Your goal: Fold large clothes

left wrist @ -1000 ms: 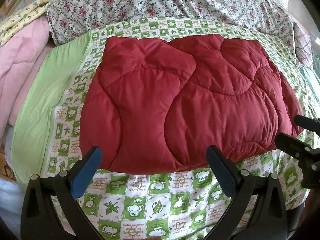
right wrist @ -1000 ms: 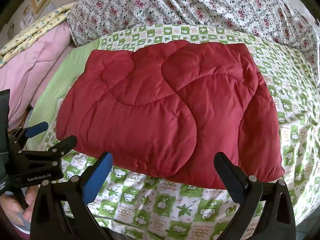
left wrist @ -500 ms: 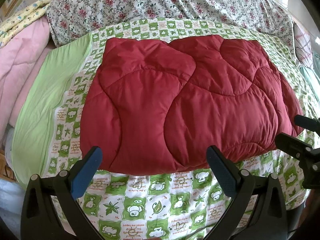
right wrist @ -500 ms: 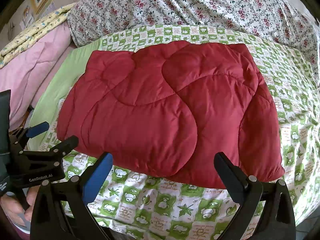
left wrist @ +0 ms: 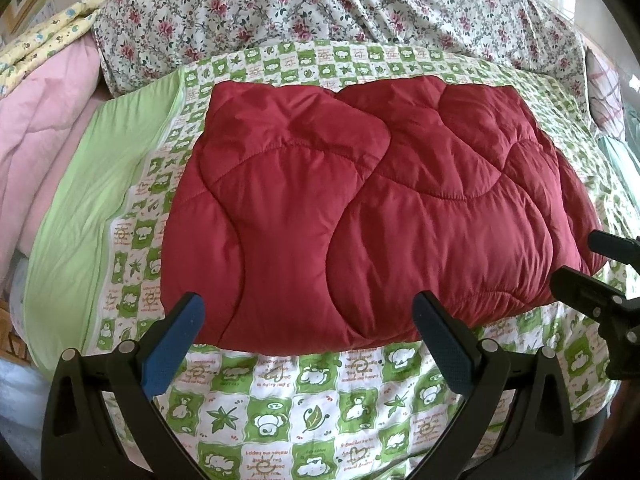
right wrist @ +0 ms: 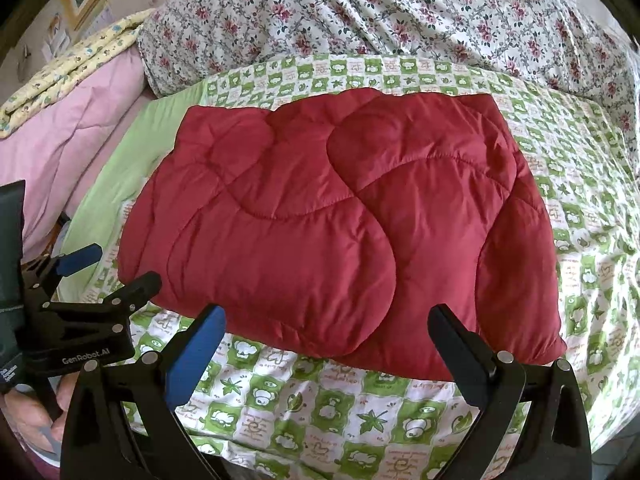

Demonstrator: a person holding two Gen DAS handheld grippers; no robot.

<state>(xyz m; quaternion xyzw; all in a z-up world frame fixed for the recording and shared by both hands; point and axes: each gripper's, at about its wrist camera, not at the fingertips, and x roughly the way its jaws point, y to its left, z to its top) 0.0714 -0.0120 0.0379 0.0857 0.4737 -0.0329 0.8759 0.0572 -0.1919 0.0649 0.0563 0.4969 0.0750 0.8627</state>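
Pink quilted bedding (left wrist: 44, 152) lies at the left beside a green checked cartoon-print bedsheet (left wrist: 280, 396). The folded dark red quilted garment (left wrist: 360, 208) rests mid-bed. Left tongs (left wrist: 308, 344) and right tongs (right wrist: 326, 354) gape empty. Floral bedding (right wrist: 360, 12) lies behind.

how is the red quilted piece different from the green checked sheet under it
The red quilted piece is one plain colour, puffy and stitched in curved seams; the green checked sheet is thin and printed with cartoon squares. The red quilted piece is folded into a compact block, while the sheet lies spread out, reaching well past it on every side. Both are soft bedding fabrics, and neither gripper touches either.
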